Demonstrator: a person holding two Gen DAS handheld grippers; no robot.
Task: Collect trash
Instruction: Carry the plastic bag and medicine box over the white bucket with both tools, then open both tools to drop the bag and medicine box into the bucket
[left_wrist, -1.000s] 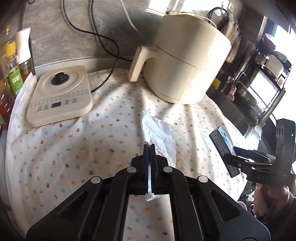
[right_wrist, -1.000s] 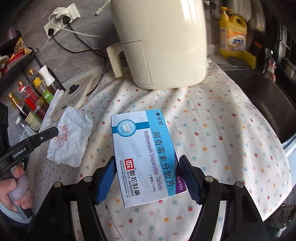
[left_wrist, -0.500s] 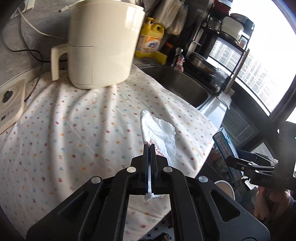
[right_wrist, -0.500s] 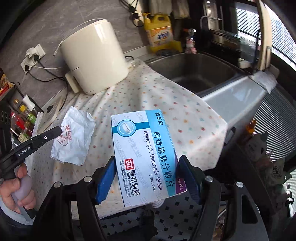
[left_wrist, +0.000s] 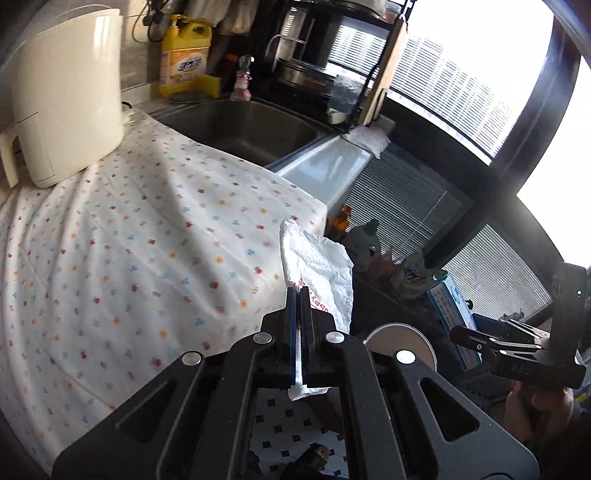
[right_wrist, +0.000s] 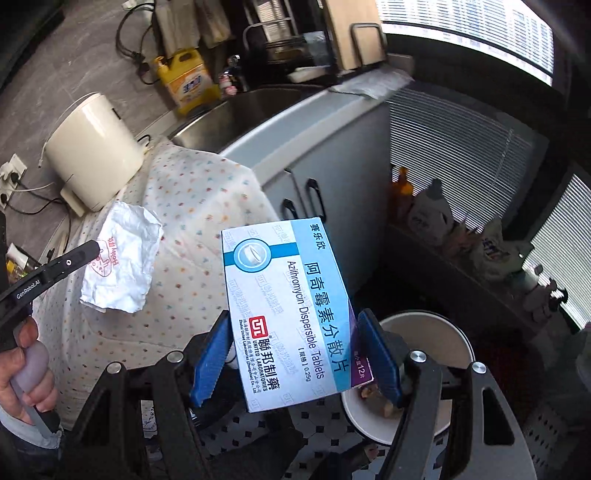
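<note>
My left gripper is shut on a crumpled white paper wrapper with red print, held past the counter's edge; the wrapper also shows in the right wrist view. My right gripper is shut on a blue and white medicine box, held in the air above the floor. The box also shows in the left wrist view. A round white trash bin stands on the floor just below and right of the box, with some scraps inside. Its rim shows in the left wrist view.
A floral cloth covers the counter. A cream air fryer stands at its back. A steel sink and yellow detergent bottle lie beyond. Bottles and bags crowd a low ledge by the window. The floor is tiled.
Both grippers have swung right, away from the counter and out over the floor, each still holding its item. The trash bin has come into view below them.
</note>
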